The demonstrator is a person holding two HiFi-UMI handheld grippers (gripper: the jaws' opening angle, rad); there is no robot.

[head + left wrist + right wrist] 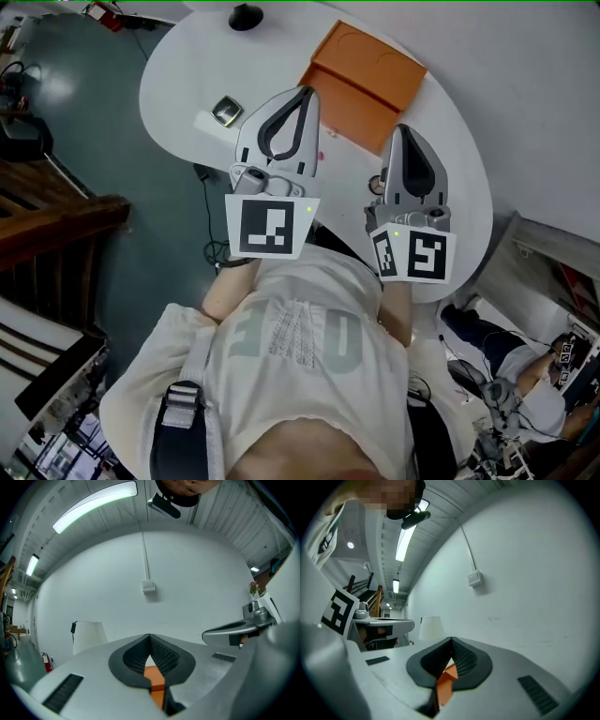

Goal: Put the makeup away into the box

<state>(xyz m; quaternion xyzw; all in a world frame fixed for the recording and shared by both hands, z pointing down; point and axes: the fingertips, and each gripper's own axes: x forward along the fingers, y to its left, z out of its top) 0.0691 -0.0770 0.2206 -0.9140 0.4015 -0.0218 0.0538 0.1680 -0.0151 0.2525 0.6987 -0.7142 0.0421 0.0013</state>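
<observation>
Closest to the head camera, the person's pale T-shirt [300, 337] fills the lower frame, and both tools are held out level just ahead of it over the near edge of the white oval table [459, 178]. On the left, the grey two-jaw left gripper [306, 94] has its dark ribbed pads meeting at the tips, with nothing between them. The grey right gripper [398, 131] beside it is likewise fully closed and empty. Through the loop behind each pair of pads a sliver of orange shows. Left of the left gripper, a small square makeup compact with a dark face and pale rim [226, 112] lies on the table, with a flat white piece [208, 123] just beside it. Beyond the gripper tips lies the flat rectangular orange box [361, 80], lid down, well apart from the compact. Farthest off, at the table's far edge, sits a round black object [246, 16].
</observation>
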